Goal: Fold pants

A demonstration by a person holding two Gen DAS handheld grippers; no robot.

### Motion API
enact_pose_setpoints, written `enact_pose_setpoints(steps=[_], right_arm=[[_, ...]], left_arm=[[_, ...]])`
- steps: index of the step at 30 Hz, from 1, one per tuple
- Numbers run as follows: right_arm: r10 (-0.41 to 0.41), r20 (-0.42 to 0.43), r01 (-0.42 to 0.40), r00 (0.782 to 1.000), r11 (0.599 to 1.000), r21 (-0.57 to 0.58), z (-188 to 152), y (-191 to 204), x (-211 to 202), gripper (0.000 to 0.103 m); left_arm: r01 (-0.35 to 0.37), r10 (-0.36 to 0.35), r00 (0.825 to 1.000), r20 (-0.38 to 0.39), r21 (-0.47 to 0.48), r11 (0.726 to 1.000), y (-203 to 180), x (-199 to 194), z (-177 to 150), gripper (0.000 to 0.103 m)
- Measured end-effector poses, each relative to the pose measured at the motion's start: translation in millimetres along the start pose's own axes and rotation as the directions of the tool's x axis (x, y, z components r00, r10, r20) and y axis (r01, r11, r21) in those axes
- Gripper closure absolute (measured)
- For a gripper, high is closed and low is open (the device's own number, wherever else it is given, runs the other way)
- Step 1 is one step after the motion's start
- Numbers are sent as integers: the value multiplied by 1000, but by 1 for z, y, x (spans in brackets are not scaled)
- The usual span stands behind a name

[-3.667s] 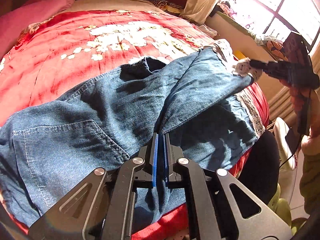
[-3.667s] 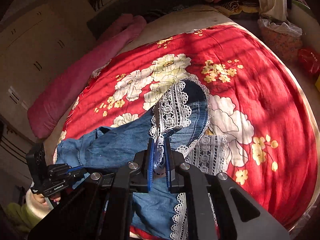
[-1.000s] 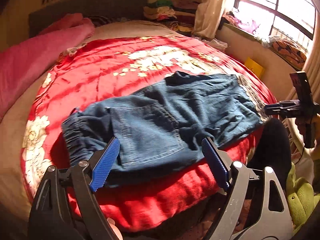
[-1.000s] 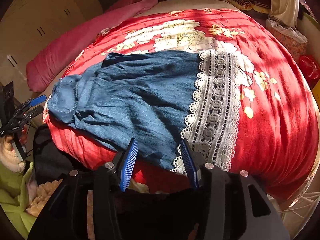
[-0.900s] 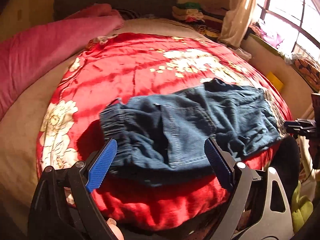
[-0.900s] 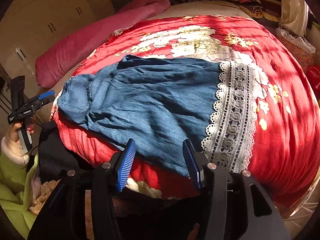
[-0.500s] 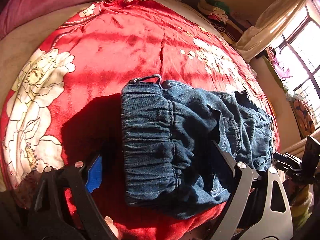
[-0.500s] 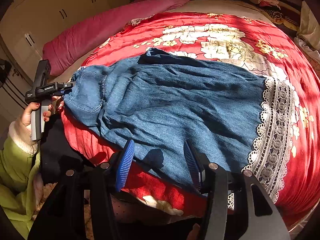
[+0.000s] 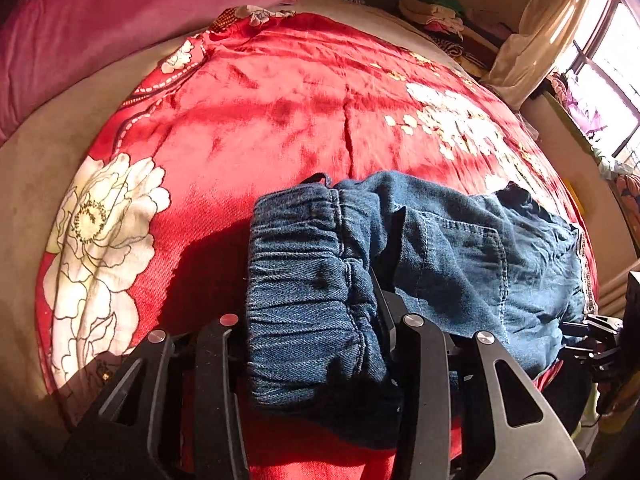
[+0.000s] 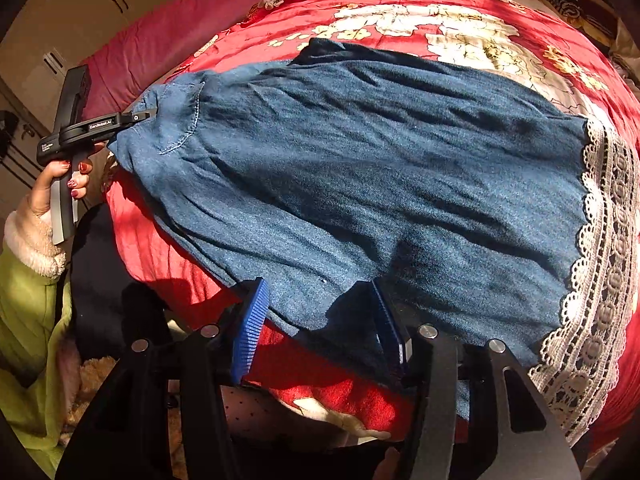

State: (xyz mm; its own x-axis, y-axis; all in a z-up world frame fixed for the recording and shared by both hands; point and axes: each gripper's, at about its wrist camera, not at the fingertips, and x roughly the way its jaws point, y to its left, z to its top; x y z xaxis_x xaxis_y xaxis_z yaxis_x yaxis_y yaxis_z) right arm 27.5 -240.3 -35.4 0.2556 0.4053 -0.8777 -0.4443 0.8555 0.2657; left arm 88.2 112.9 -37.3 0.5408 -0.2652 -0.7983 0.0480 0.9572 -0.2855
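Observation:
Blue denim pants (image 10: 380, 168) with white lace hems (image 10: 600, 264) lie folded lengthwise on a red floral bedspread (image 9: 260, 112). In the left wrist view the elastic waistband (image 9: 308, 288) sits between the wide-apart fingers of my left gripper (image 9: 312, 332); the fingertips are hidden by the denim. In the right wrist view that gripper (image 10: 136, 116) touches the waistband end. My right gripper (image 10: 320, 320) is open, its blue pads either side of the near edge of the pant leg.
A pink pillow (image 9: 120, 28) lies along the head of the bed. Piled clothes (image 9: 436, 12) and a curtain (image 9: 532, 40) stand by the window. A cupboard (image 10: 100, 4) is at the left. The near bed edge drops off below the grippers.
Both grippers let go of the pants, opened and pulled back. Over the last half second the left one closed in around the waistband and the right one moved up to the pant leg's near edge.

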Motion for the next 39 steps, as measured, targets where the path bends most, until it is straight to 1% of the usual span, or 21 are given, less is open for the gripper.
enact_pose_setpoints(steps=[4, 6, 8, 9, 10, 11, 12, 14, 17, 20, 23, 24, 25, 27, 28, 30, 31, 33, 35, 37, 39], right_arm=[[-7, -8, 7, 1000, 1000, -27, -2, 4, 0, 49], [9, -11, -10, 1000, 1000, -25, -1, 4, -4, 49], [39, 12, -39, 999, 999, -15, 0, 2, -16, 49], [50, 38, -49, 998, 999, -13, 1, 1, -24, 49], [53, 63, -53, 997, 999, -12, 4, -1, -32, 49], [51, 86, -51, 995, 999, -11, 7, -2, -39, 49], [46, 105, -45, 993, 999, -11, 13, -4, -45, 49], [29, 135, -27, 990, 999, -17, 28, -8, -54, 49], [-1, 168, 6, 986, 1000, -27, 58, -14, -59, 49], [0, 183, 10, 983, 998, -56, 91, -17, -57, 48], [15, 159, -6, 987, 998, -55, 121, -20, -45, 48], [28, 150, -20, 988, 998, -57, 129, -20, -40, 48], [43, 137, -35, 990, 998, -59, 137, -19, -35, 48], [60, 118, -54, 991, 997, -60, 151, -19, -26, 48], [65, 106, -59, 992, 996, -62, 158, -17, -20, 48], [60, 86, -54, 994, 996, -72, 170, -14, -11, 48], [65, 73, -59, 995, 995, -81, 175, -12, -6, 48], [59, 53, -54, 997, 995, -86, 185, -10, 6, 48], [69, 22, -67, 997, 995, -72, 196, -12, 18, 48], [83, -30, -85, 996, 995, -50, 205, -16, 33, 48], [81, -86, -84, 993, 996, -28, 211, -19, 51, 49]], left_arm=[[47, -44, 998, 47, -59, 997, 12, -3, -7, 66], [40, -36, 997, 62, -61, 997, 10, -11, -8, 60], [32, -27, 996, 88, -58, 998, 8, -28, -8, 57], [25, -19, 993, 113, -52, 998, 7, -40, -8, 53], [2, 5, 990, 143, -46, 999, 6, -52, -8, 49], [-25, 32, 985, 172, -41, 999, 5, -65, -8, 38], [-45, 51, 980, 192, -37, 998, 4, -77, -7, 34], [-55, 57, 972, 229, -13, 998, -5, -94, -4, 32], [-35, 14, 971, 239, 83, 996, -38, -100, 2, 27], [30, -67, 979, 195, 186, 982, -84, -83, 1, 27], [102, -142, 982, 125, 279, 955, -129, -58, -9, 27], [131, -164, 983, 87, 303, 944, -142, -47, -14, 27], [148, -176, 983, 58, 326, 934, -153, -38, -19, 29], [170, -182, 983, -2, 372, 912, -170, -18, -32, 39], [176, -178, 983, -32, 390, 904, -175, -9, -37, 43], [190, -165, 981, -99, 384, 904, -179, 11, -48, 56], [199, -159, 978, -134, 385, 901, -179, 21, -54, 59], [173, -124, 982, -142, 409, 896, -179, 34, -64, 59], [163, -116, 984, -134, 421, 892, -178, 36, -68, 59], [176, -129, 982, -140, 412, 894, -175, 37, -65, 59], [194, -147, 978, -145, 399, 896, -172, 37, -63, 59]])
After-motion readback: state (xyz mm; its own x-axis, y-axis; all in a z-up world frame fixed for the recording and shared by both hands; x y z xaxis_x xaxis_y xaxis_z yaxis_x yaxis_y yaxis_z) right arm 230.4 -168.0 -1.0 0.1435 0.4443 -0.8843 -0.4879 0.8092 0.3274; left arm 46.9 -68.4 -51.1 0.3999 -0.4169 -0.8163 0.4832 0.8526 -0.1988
